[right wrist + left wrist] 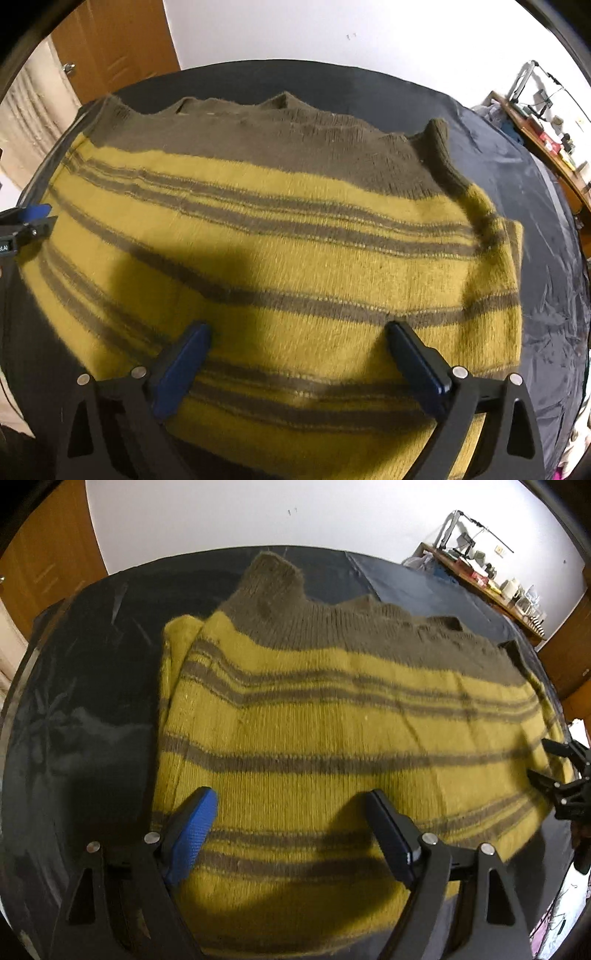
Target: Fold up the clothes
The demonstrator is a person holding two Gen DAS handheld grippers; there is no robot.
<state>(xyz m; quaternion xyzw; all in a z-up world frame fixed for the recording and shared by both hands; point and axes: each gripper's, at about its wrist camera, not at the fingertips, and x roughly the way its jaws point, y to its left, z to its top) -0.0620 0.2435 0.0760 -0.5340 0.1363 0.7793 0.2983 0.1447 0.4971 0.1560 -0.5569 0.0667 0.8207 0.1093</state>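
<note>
My striped sweater (332, 731) lies spread on the dark surface (85, 709), sleeves turned in over its body, so I judge a fold is partly made. Both my left gripper (291, 805) and right gripper (297, 339) hover above its near edge, jaws released and grasping nothing. Whether the next fold or a smoothing comes now I cannot settle (either would need both jaws low at the knit's edge). The left view shows the left folded sleeve; the right view shows the other sleeve's cuff (437, 129).
</note>
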